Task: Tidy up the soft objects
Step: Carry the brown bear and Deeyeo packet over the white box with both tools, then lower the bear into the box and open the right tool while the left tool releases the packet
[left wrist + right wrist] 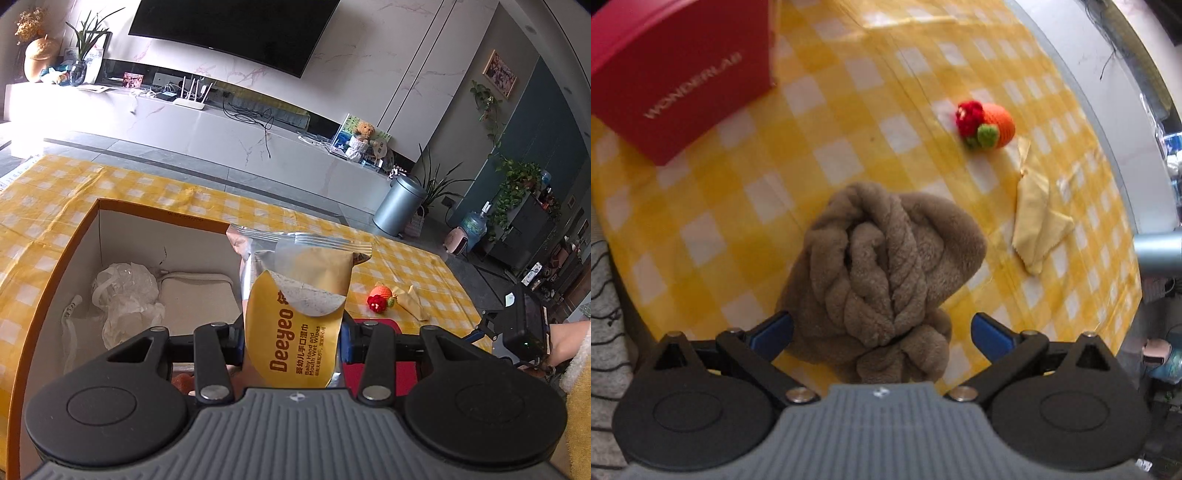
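The lower end of the wet-wipes pack (295, 314) is hidden behind the left tool's (291, 341) body. The red box (679, 74) is cut off by the picture's edge — the brown towel's (882, 273) near end is covered likewise by the right tool (882, 332).

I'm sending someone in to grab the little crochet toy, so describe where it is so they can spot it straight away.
Start at the yellow checked tablecloth and find the red box marked WONDERLAB. Across the cloth from it, beyond the crumpled brown towel, lies the crochet toy, beside a folded yellow cloth. It is the only small rounded thing there: orange, with a red tuft and a green bit.
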The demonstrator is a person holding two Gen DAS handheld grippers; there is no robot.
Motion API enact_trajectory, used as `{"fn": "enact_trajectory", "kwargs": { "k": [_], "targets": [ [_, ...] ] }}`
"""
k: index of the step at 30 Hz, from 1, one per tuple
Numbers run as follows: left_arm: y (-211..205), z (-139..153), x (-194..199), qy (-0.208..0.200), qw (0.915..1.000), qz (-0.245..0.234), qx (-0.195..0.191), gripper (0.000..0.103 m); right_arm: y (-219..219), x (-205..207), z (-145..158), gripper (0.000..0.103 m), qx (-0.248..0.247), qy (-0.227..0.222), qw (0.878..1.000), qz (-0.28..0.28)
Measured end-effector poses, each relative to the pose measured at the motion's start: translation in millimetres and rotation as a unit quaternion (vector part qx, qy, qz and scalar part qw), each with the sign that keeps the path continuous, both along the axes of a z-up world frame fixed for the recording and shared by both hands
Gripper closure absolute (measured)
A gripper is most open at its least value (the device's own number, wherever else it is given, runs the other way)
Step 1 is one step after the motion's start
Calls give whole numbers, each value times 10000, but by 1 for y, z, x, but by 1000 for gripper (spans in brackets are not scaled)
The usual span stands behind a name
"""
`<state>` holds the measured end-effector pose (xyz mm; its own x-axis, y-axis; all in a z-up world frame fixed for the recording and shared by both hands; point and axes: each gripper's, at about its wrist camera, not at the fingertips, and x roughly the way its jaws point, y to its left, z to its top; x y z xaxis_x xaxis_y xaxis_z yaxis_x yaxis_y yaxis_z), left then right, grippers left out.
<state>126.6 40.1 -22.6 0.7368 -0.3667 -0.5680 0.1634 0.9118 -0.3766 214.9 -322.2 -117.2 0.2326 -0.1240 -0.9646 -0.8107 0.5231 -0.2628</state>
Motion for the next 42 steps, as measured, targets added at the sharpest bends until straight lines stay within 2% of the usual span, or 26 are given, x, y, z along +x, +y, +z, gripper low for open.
{"fn": "enact_trajectory", "kwargs": {
  "k": [2,4,6,8,9,13,17,20,25,29,32,35,39,42],
  "targets": [
    [-1,0,2,83,10000,15,12,53,-2,6,-13,2,55,116,9999,-70],
    [-1,0,2,72,10000,37,24,53,0,7,-23,2,309,234,9992,-2],
    [-2,2,2,40,10000,24,71,53,0,3,-23,4,552,51,9984,118],
    [-1,2,2,58,10000,27,57,53,-2,1,-21,9,744,38,9972,104],
    [-1,2,3,86,10000,26,39,53,-4,-1,-18,17,827,78,9965,89],
    [-1,1,2,150,9999,26,54,53,-2,-6,-13,28,704,-70,9966,-414],
    [0,5,-3,79,9999,39,95,53,14,-34,-7,30,652,-85,9970,-407],
    [3,10,-7,10,9999,79,83,53,18,-47,4,31,814,-169,9936,-770],
    [13,19,-11,-68,9999,127,-71,53,8,-54,50,33,1464,-435,9718,-1797],
    [24,25,-13,-130,9995,265,-85,53,22,-73,97,33,1820,-753,9612,-1934],
    [35,28,-14,-101,9993,252,-261,53,41,-88,136,33,2359,-1243,9421,-2034],
    [46,33,-19,-204,9987,296,-373,53,72,-95,167,33,2963,-1345,9260,-1913],
    [60,40,-25,-465,9972,471,-338,53,123,-84,181,33,3381,-1116,9151,-1893],
    [63,43,-24,-666,9957,643,-4,53,165,-66,172,33,3453,-977,9156,-1816]
  ]
}}
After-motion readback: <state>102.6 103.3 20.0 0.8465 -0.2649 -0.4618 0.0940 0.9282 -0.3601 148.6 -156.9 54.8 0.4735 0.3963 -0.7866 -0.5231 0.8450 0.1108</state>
